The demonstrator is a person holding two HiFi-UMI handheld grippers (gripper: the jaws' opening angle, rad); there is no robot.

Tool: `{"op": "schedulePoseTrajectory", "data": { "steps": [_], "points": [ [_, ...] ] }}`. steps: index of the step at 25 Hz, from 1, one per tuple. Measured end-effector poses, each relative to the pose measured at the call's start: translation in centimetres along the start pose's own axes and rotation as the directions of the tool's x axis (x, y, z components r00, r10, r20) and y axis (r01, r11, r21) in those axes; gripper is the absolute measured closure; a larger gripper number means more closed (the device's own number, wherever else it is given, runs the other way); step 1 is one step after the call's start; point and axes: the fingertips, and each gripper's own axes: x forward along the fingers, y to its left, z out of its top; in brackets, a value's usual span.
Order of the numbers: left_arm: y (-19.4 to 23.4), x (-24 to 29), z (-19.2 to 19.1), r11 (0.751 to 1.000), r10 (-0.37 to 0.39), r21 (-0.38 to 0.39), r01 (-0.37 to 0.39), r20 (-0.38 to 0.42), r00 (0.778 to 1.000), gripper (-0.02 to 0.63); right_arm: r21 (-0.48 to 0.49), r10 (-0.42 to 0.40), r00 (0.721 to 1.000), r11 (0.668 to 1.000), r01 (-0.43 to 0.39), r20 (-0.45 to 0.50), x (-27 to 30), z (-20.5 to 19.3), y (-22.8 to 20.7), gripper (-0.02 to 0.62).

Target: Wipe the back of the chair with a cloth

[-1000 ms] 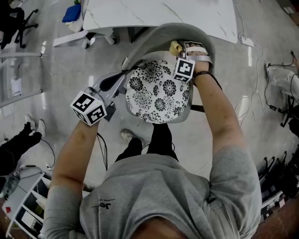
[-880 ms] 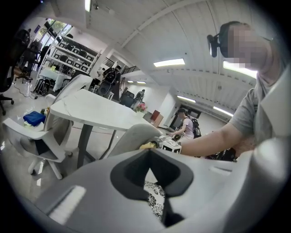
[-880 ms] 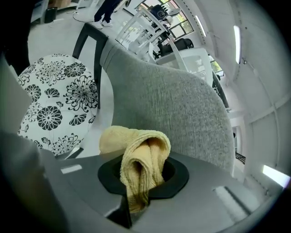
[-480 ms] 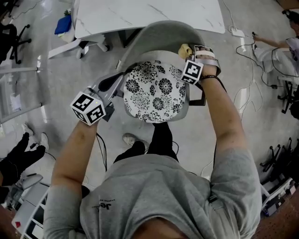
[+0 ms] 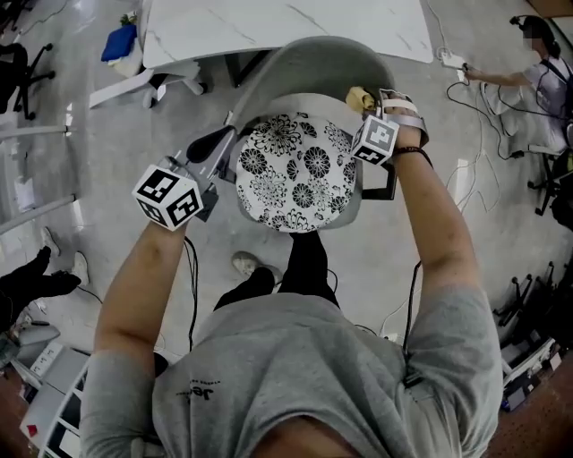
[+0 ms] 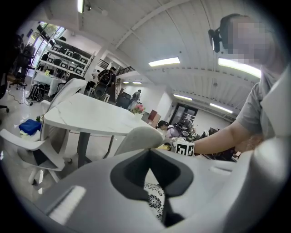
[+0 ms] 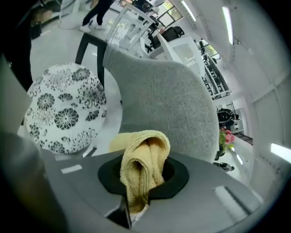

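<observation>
The chair has a curved grey fabric back (image 5: 304, 63) and a round flower-patterned seat cushion (image 5: 295, 170). My right gripper (image 5: 367, 100) is shut on a folded yellow cloth (image 5: 360, 97), which rests at the right part of the back's inner face, near the rim. In the right gripper view the cloth (image 7: 143, 164) bulges out between the jaws, with the grey back (image 7: 168, 104) just beyond it. My left gripper (image 5: 215, 145) is at the left edge of the back, shut and empty. In its own view, the left gripper (image 6: 157, 182) faces the grey back (image 6: 136, 139).
A white marble-topped table (image 5: 286, 22) stands right behind the chair. A blue object (image 5: 119, 43) lies on a low white seat at far left. Cables (image 5: 466, 89) run over the floor at right, where a person (image 5: 537, 72) crouches. My own feet (image 5: 251, 264) are under the seat.
The right gripper has slid the yellow cloth to the right along the chair back. The left gripper has stayed at the back's left edge.
</observation>
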Motion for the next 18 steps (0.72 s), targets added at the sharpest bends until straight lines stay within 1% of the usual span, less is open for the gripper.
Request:
{"op": "schedulePoseTrajectory", "data": {
  "steps": [3,5,7,9,11,13,15,18],
  "points": [
    [0.5,-0.6,-0.2,1.000,0.019,-0.023,-0.019,0.016,1.000,0.548,0.031,0.061,0.990,0.997,-0.065,0.129,1.1,5.0,1.0,0.543],
    [1.0,-1.1,-0.4,0.999,0.036,-0.038,-0.035,0.026,0.999,0.548,0.007,0.095,0.972,0.995,-0.099,0.215,1.9,9.0,2.0,0.543],
    [1.6,-1.8,-0.7,0.998,0.056,-0.044,-0.054,0.034,0.998,0.548,-0.045,0.139,0.944,0.990,-0.132,0.301,2.5,13.3,3.4,0.543],
    [2.1,-2.7,-1.1,0.996,0.079,-0.047,-0.077,0.042,0.996,0.548,-0.114,0.190,0.907,0.981,-0.158,0.375,2.7,17.3,5.3,0.543],
    [2.3,-3.5,-1.7,0.994,0.102,-0.050,-0.099,0.048,0.994,0.548,-0.174,0.233,0.874,0.969,-0.174,0.427,2.9,20.5,7.1,0.543],
    [2.6,-4.1,-2.3,0.991,0.123,-0.065,-0.120,0.054,0.991,0.548,-0.203,0.253,0.853,0.963,-0.177,0.456,3.3,22.9,7.9,0.543],
    [2.9,-4.5,-2.8,0.986,0.146,-0.092,-0.140,0.063,0.987,0.548,-0.214,0.252,0.849,0.962,-0.168,0.464,3.9,24.3,7.9,0.543],
    [3.1,-4.6,-3.5,0.980,0.167,-0.123,-0.158,0.070,0.983,0.548,-0.240,0.239,0.859,0.961,-0.140,0.454,4.5,24.7,7.4,0.543]
  ]
}}
